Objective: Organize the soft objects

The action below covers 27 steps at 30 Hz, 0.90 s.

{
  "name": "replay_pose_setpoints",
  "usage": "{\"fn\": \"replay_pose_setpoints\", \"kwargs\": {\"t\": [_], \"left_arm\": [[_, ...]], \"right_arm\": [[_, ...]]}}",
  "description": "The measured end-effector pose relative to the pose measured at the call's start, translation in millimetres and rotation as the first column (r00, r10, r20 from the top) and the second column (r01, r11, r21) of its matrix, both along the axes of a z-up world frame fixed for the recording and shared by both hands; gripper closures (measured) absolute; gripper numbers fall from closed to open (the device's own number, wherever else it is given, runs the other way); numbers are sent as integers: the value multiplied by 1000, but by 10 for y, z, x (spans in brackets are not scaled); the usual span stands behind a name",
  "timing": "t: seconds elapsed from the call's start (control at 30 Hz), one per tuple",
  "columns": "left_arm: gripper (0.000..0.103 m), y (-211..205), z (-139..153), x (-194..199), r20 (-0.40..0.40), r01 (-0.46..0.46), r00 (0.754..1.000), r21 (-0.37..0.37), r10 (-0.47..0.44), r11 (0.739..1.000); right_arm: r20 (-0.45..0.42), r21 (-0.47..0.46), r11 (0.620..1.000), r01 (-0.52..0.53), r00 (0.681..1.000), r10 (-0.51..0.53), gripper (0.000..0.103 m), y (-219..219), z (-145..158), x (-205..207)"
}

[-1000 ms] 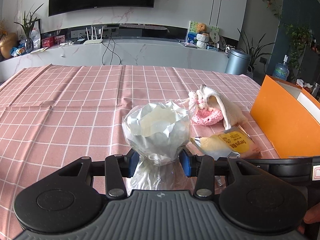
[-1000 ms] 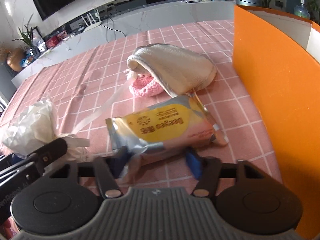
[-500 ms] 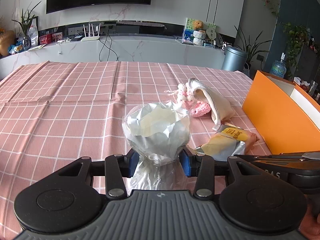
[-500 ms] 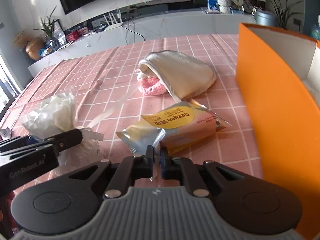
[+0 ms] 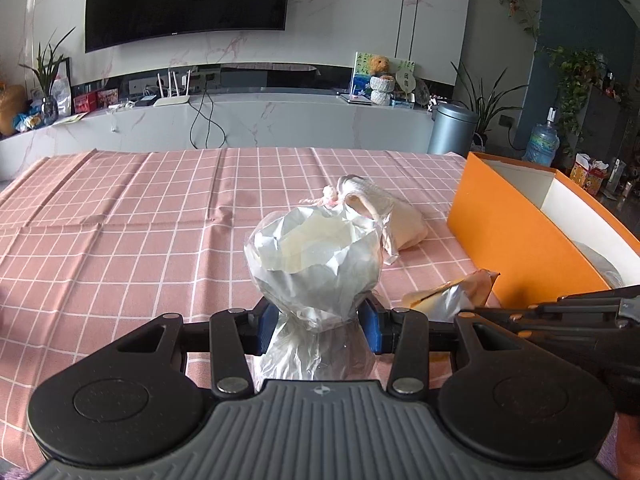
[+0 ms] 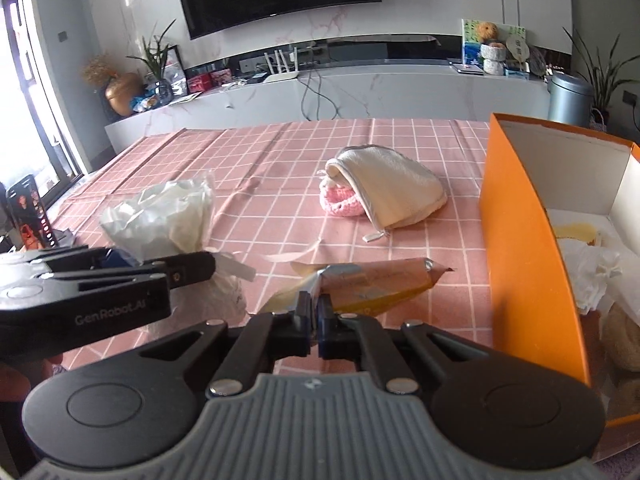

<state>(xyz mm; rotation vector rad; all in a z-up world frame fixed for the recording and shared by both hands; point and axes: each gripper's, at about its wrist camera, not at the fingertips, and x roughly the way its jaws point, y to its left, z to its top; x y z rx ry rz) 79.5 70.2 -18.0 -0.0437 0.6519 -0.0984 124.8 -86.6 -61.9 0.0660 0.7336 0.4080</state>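
Roughly halfway: clear bag [image 5: 316,264] is gripped by left gripper [image 5: 318,320] at frame centre, snack pack [image 6: 376,286] pinched in right gripper [image 6: 315,316]. Cream cloth [image 6: 394,196] w/ pink knit [image 6: 342,202] is left mid-table; orange box [image 6: 520,248], at right, is already partly filled.

pink white-checked tablecloth [image 6: 256,184], orange box [image 6: 516,240], cream pouch [image 6: 396,196], pink crochet piece [image 6: 342,200]
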Motion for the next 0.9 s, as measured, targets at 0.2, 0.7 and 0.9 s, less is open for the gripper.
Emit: {"fn": "replay_pose_setpoints", "kwargs": {"t": [0.2, 0.7, 0.9], "left_arm": [[54, -118, -128, -70, -48, 34, 998, -32, -36, 999], [54, -141, -181, -90, -49, 33, 998, -34, -35, 999], [54, -130, -218, -71, -54, 40, 998, -43, -43, 998]], "right_arm": [[-73, -23, 1000, -15, 997, 13, 103, -127, -111, -141], [-24, -46, 987, 157, 987, -158, 69, -292, -203, -149], [-53, -118, 975, 188, 979, -195, 44, -153, -384, -42]]}}
